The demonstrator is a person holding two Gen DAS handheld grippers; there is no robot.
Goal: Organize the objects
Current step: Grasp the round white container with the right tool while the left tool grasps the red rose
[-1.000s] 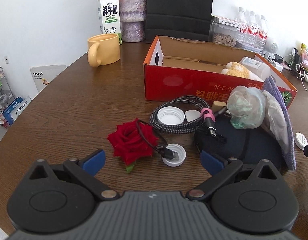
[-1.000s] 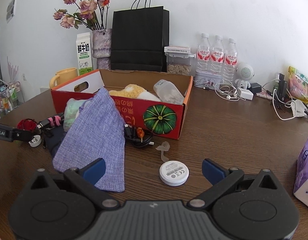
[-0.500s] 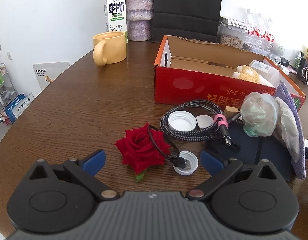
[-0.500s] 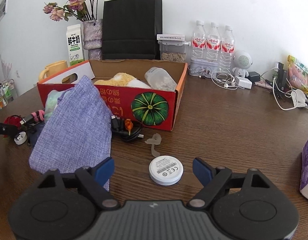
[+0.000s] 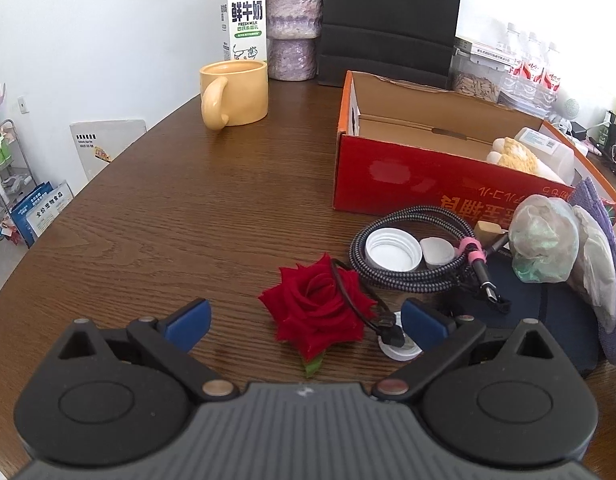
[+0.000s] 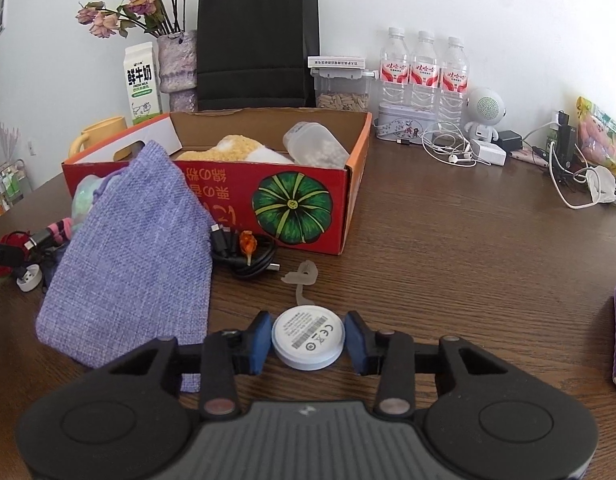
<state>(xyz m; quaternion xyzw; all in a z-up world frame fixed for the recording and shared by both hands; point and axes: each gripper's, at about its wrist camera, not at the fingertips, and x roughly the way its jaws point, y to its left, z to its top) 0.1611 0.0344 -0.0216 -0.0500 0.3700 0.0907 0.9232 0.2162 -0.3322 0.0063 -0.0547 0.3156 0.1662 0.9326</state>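
Right wrist view: my right gripper [image 6: 308, 342] has its blue pads against both sides of the round white plastic disc [image 6: 308, 337] with a barcode label, pinching it low over the brown wooden table [image 6: 448, 248]. Just ahead of the disc lies a translucent ear-hook piece [image 6: 302, 278]; ahead and left, a coiled black cable [image 6: 244, 254] touches the red cardboard box [image 6: 292, 196] with a green pumpkin print. Left of my fingers sprawls a lilac woven pouch [image 6: 132, 256].

On the left wrist view, my left gripper [image 5: 306, 322] is spread wide, holding nothing. Between its fingers sits a red fabric rose [image 5: 318, 308], a thin black cord draped over it. By my right finger lies a small white cap [image 5: 400, 348]. Further ahead and right, a braided grey cable [image 5: 408, 248] rings a white screw lid [image 5: 392, 248].
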